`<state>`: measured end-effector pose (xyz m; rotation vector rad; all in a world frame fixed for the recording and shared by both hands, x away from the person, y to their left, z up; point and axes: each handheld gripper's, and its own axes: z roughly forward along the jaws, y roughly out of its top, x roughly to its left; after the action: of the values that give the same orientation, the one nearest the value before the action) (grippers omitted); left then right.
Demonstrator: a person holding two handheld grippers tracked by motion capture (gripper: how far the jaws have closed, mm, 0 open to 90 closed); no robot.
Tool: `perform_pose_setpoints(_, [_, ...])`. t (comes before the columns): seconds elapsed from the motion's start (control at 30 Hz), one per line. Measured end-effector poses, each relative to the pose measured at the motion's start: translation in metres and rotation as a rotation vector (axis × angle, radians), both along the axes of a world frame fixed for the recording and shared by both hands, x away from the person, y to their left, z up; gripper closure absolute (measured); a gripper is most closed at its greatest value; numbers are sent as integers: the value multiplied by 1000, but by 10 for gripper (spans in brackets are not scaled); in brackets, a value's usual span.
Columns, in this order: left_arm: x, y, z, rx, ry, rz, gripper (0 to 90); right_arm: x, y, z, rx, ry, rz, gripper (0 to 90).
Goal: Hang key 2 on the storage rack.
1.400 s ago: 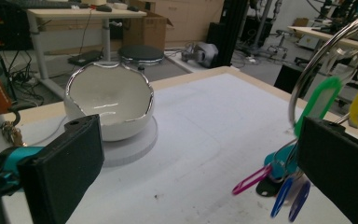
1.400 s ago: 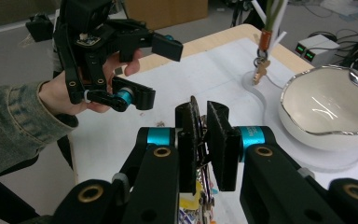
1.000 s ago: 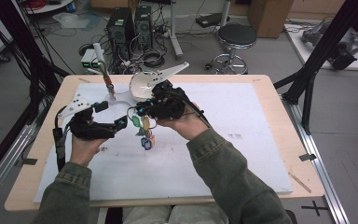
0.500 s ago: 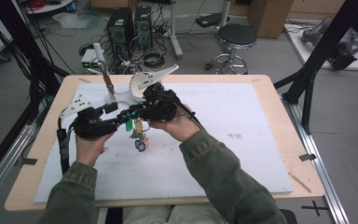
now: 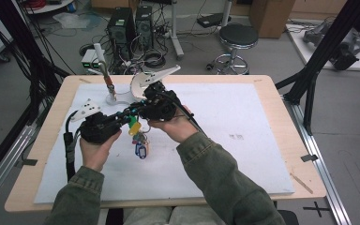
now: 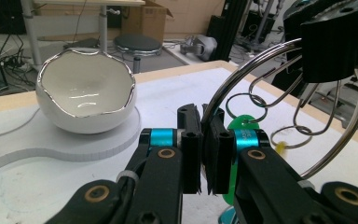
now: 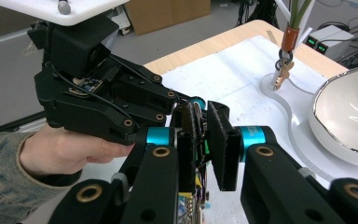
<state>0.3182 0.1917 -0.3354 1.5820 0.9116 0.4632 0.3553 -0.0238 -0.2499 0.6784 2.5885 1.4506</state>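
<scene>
A large metal key ring (image 6: 242, 77) carries smaller rings, a green tag (image 6: 243, 125) and a blue tag (image 5: 141, 151), and the bunch hangs above the white mat (image 5: 225, 122). My left gripper (image 6: 206, 122) has just been closing and is now shut on the ring's wire. From the other side my right gripper (image 7: 200, 122) is shut on the same ring (image 7: 197, 116). In the high view the left gripper (image 5: 125, 116) and the right gripper (image 5: 138, 110) meet tip to tip, with the tags dangling below them.
A white bowl with a silver rim (image 6: 86, 93) sits on a white base (image 6: 51, 144) behind the grippers. Beside it a small stand (image 5: 108, 89) holds a hanging brass key (image 7: 282, 70). The table's wooden edge (image 5: 51, 117) borders the mat.
The left gripper's jaws, wide apart a second ago, have closed on the key ring. Both hands have stayed almost in place.
</scene>
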Motion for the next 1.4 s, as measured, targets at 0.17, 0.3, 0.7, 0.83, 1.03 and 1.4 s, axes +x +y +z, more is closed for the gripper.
perform_pose_setpoints(0.17, [0, 0, 0, 10, -9, 0, 860, 2, -4, -5, 14, 21, -15, 773])
perform_pose_setpoints(0.3, [0, 0, 0, 21, -10, 1, 860, 5, -7, -10, 30, 32, -23, 751])
perform_pose_setpoints(0.7, [-1, 4, -1, 5, -22, 17, 864, 8, -18, -11, 68, 38, -115, 476])
perform_pose_setpoints(0.83, [-1, 5, -1, -5, -27, 27, 868, 11, -25, -12, 84, 48, -143, 337])
perform_pose_setpoints(1.03, [-2, 13, 0, -26, -25, 53, 869, 16, -46, -16, 123, 75, -231, 169])
perform_pose_setpoints(1.4, [3, 28, 0, -34, -34, 115, 869, 17, -91, -31, 161, 65, -355, 96])
